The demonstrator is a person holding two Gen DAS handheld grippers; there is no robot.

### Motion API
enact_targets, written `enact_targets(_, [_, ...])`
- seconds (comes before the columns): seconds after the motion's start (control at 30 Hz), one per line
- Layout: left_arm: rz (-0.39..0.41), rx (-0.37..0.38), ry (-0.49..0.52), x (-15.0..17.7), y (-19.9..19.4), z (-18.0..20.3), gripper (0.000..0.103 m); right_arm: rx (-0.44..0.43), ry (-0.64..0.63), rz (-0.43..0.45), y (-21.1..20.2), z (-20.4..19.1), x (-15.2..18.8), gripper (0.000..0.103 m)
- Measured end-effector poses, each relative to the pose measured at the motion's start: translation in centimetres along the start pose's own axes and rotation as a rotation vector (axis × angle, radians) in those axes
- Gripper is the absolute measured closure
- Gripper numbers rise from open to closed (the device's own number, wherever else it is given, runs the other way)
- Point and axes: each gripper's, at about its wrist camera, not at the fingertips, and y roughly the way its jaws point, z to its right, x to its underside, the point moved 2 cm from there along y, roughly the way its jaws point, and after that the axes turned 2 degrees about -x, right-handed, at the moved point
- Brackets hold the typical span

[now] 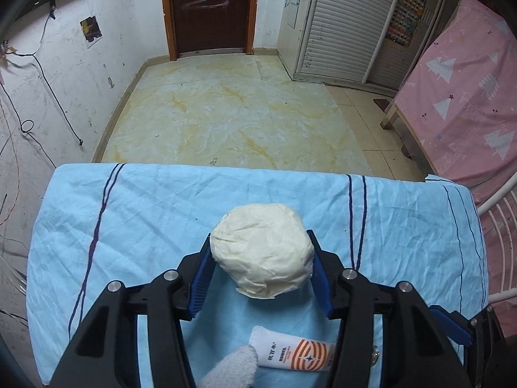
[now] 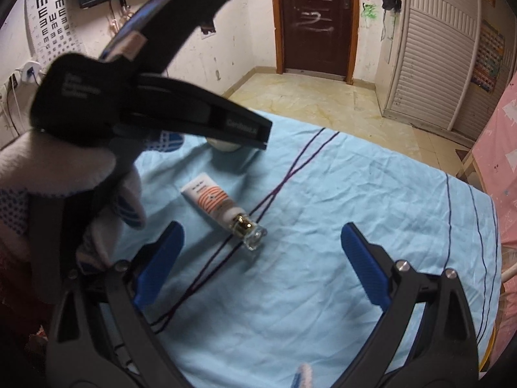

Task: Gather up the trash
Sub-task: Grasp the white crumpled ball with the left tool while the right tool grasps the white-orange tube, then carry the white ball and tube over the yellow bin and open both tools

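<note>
A crumpled white paper ball (image 1: 263, 255) sits between the blue pads of my left gripper (image 1: 262, 258), which is shut on it just above the light blue cloth (image 1: 145, 220). A white and orange tube (image 1: 292, 354) with a clear cap lies on the cloth below the gripper; it also shows in the right wrist view (image 2: 215, 205). My right gripper (image 2: 261, 249) is open and empty over the cloth, close in front of the tube's cap. The left gripper's black body (image 2: 135, 97) fills the upper left of the right wrist view and hides most of the ball (image 2: 223, 145).
The cloth-covered table (image 2: 355, 194) ends at a far edge over the tiled floor (image 1: 226, 110). A pink bed (image 1: 465, 97) stands on the right, a white slatted wardrobe (image 1: 349, 22) and a brown door (image 1: 210, 6) at the back. A gloved hand (image 2: 48, 177) holds the left gripper.
</note>
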Motion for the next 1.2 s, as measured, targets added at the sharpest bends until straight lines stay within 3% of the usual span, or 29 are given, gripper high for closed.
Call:
enact_targets(0.17, [0.033,-0.005,-0.027,-0.2,-1.7,-1.6,0.059,-0.015,-0.024,-0.032,1.0,-0.6,-0.3,0.011])
enact_targets(0.33, [0.062,-0.009,-0.052,-0.2,-3.6,-2.8,0.059,-0.002,-0.053,-0.066,2.1,-1.4,-0.6,0.035])
enact_targets(0.77, [0.084,0.002,-0.08,1.5,-6.3,-3.6,0.059,-0.01,-0.14,-0.084,2.9,-2.8,-1.1,0.055])
enact_targets(0.93, [0.083,0.009,-0.082,2.3,-7.0,-3.7,0.059,0.003,-0.157,-0.08,2.4,-3.3,-0.5,0.079])
enact_targets(1.03, [0.088,0.012,-0.079,2.9,-7.6,-3.4,0.059,0.018,-0.147,-0.078,1.9,-3.4,-0.1,0.087])
enact_targets(1.2, [0.1,0.014,-0.073,3.8,-8.8,-2.7,0.059,0.021,-0.099,-0.043,0.1,-2.9,1.3,0.087])
